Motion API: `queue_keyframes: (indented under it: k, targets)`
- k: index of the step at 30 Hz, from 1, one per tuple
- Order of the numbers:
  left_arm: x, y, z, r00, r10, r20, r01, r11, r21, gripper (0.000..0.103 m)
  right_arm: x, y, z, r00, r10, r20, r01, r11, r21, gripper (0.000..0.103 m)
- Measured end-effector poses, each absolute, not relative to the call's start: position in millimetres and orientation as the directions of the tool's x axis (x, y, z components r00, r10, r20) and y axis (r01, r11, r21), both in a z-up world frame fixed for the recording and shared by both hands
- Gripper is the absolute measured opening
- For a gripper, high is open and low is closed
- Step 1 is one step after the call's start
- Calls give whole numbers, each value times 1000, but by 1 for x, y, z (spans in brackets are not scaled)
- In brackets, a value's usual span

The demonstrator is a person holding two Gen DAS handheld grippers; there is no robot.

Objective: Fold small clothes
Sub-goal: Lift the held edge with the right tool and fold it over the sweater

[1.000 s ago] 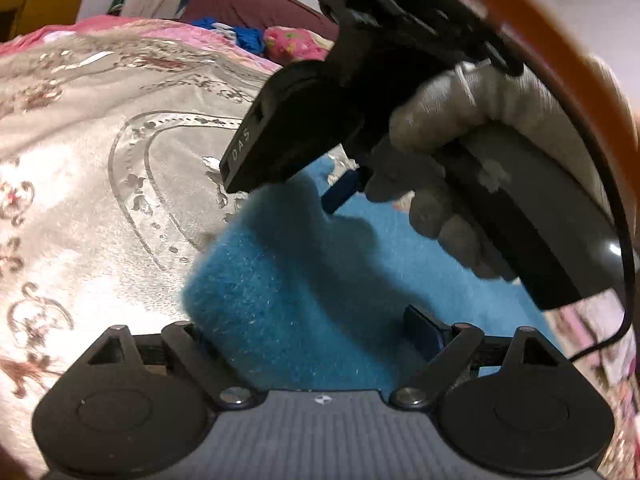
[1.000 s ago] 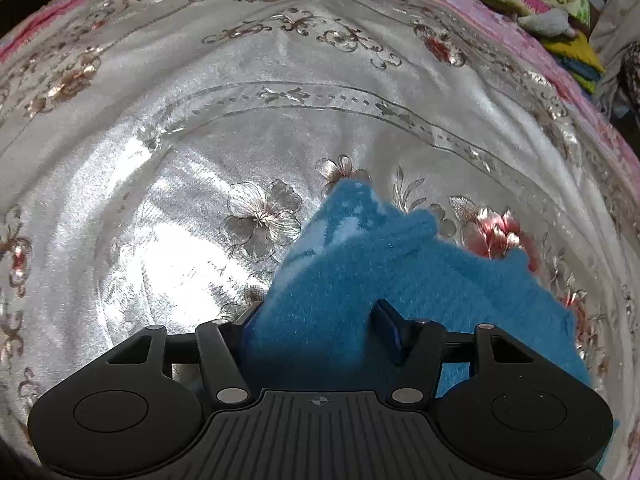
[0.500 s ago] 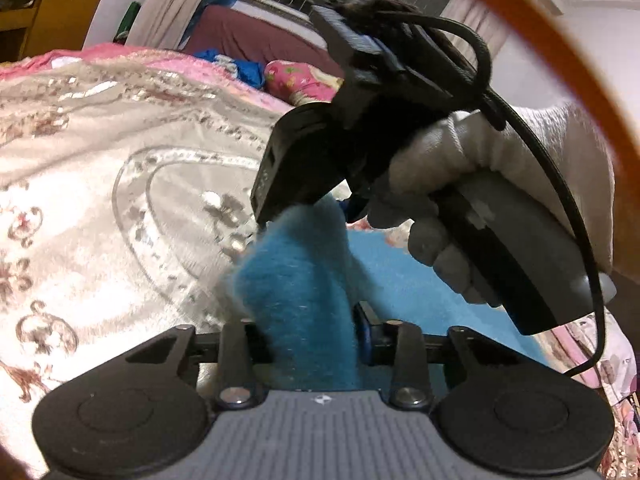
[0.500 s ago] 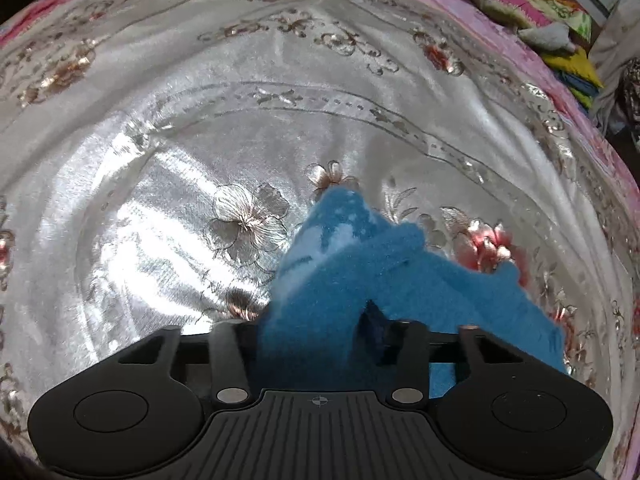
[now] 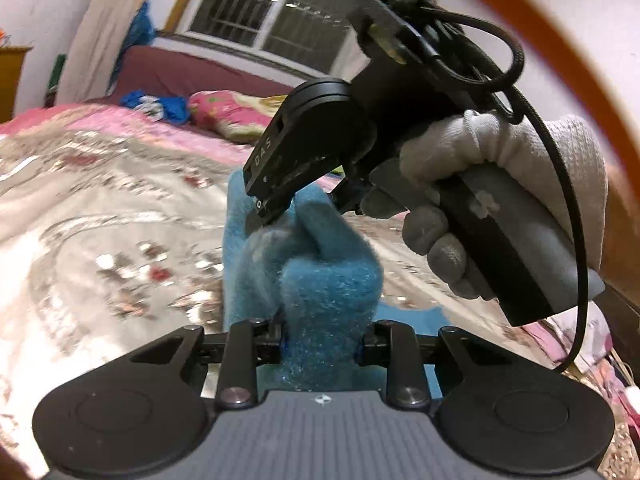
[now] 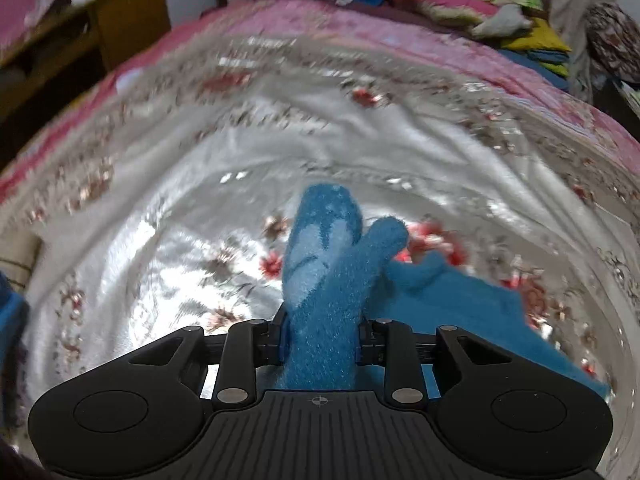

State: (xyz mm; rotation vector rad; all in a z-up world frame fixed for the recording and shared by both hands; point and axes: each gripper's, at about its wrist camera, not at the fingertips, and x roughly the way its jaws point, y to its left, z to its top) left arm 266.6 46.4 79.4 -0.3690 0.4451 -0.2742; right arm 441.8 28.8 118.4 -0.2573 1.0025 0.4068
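A fuzzy blue garment (image 5: 320, 276) is lifted off the silver flowered bedspread (image 5: 100, 216). My left gripper (image 5: 322, 346) is shut on one bunch of it. My right gripper (image 6: 320, 340) is shut on another bunch, which stands up past the jaws with a pale pattern on it (image 6: 316, 248). The rest of the blue garment trails down to the right onto the bedspread (image 6: 460, 304). In the left wrist view my right gripper (image 5: 276, 204), held by a gloved hand (image 5: 480, 184), pinches the cloth just ahead of my left one.
The bedspread (image 6: 160, 240) lies over a pink quilt (image 6: 320, 20). Pillows and folded clothes (image 6: 480, 0) lie at the bed's far end. A wooden cabinet (image 6: 128, 16) stands at the far left. A window (image 5: 272, 12) is behind the bed.
Both grippers closed on the blue garment and lifted it up off the bedspread. The views have tilted up toward the far end of the bed.
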Motion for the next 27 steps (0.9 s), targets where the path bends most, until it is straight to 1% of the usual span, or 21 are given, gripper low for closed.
queue_keyframes:
  k: [8,16,21,27]
  targets:
    - [264,-17,105,833,-426,-354,304,886,-350,33,433,-76,158,522,315,-793,-351,926,137,26]
    - [265,-71,112,787,-490,-376,393,867,-307,33,423,-176,169,567,358,-742,-265,932,247,26]
    - [262,-112,101,755,-498,-426,431,867,-248,33,415,-237,151,578,386,-719,-205,921,330,26]
    - [261,-160,75,701,-489,-519,461,866,-194,33,410,-303,94,560,384,-734,-83,907,412,26]
